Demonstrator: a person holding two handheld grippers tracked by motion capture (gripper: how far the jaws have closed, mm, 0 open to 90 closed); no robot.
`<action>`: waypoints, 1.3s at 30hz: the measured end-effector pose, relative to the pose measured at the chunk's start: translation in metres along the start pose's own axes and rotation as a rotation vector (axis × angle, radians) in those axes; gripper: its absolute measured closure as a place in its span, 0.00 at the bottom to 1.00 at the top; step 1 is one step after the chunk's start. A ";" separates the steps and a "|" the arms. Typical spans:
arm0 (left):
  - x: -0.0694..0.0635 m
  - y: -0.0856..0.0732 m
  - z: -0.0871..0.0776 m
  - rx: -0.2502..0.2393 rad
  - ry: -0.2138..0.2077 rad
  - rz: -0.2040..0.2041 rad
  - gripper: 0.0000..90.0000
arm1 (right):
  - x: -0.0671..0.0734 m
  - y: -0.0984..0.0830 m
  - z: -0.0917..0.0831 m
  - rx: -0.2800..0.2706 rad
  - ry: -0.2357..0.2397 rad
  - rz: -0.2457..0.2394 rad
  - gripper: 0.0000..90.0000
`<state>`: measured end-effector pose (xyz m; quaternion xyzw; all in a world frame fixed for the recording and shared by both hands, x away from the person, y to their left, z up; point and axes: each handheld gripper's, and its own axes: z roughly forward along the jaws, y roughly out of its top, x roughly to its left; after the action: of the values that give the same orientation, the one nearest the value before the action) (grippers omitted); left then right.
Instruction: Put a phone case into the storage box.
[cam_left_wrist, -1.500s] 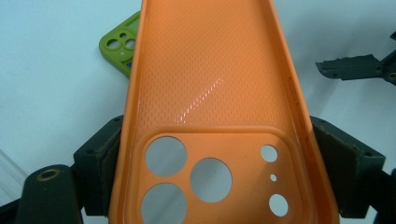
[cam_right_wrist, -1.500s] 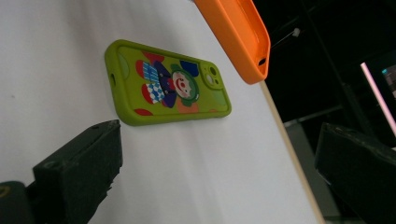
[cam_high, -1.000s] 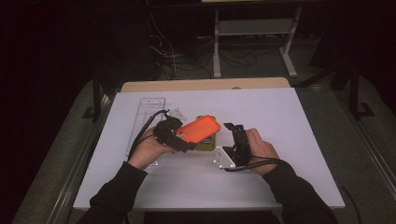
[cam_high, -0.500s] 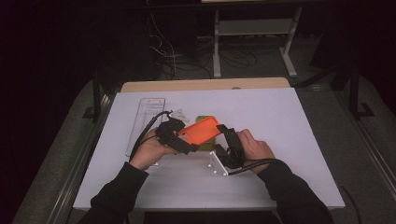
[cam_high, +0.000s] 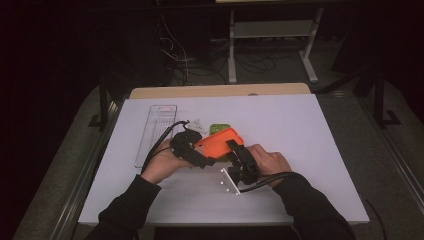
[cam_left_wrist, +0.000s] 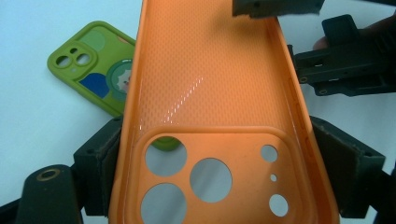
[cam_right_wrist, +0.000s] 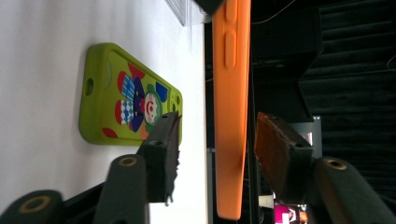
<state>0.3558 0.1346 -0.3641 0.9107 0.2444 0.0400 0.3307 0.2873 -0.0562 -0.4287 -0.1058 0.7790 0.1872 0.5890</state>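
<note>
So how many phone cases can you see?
2: an orange case held in the left tool above the table, and a green case lying flat on the table beneath it.

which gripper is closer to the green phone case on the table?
Too close to call. The left gripper sits down-left of the green phone case, clamping the orange case above it. The right gripper sits down-right, jaws straddling the orange case's edge, just been closing.

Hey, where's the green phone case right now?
The green phone case lies flat on the white table, left of centre in the high view, just behind the orange case that the left claw holds above it.
</note>
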 end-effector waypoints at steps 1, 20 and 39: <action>-0.001 0.000 0.001 0.001 -0.004 -0.004 0.17 | 0.001 0.001 0.000 0.000 -0.003 -0.006 0.60; -0.002 0.000 0.004 0.010 -0.018 0.013 0.17 | 0.003 0.005 -0.004 -0.011 0.013 -0.036 0.87; 0.003 -0.006 -0.009 -0.030 -0.030 0.031 0.00 | -0.001 -0.002 -0.004 0.010 0.039 0.037 0.87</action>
<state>0.3542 0.1454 -0.3616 0.9098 0.2246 0.0352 0.3472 0.2846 -0.0601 -0.4268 -0.0918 0.7930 0.1921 0.5707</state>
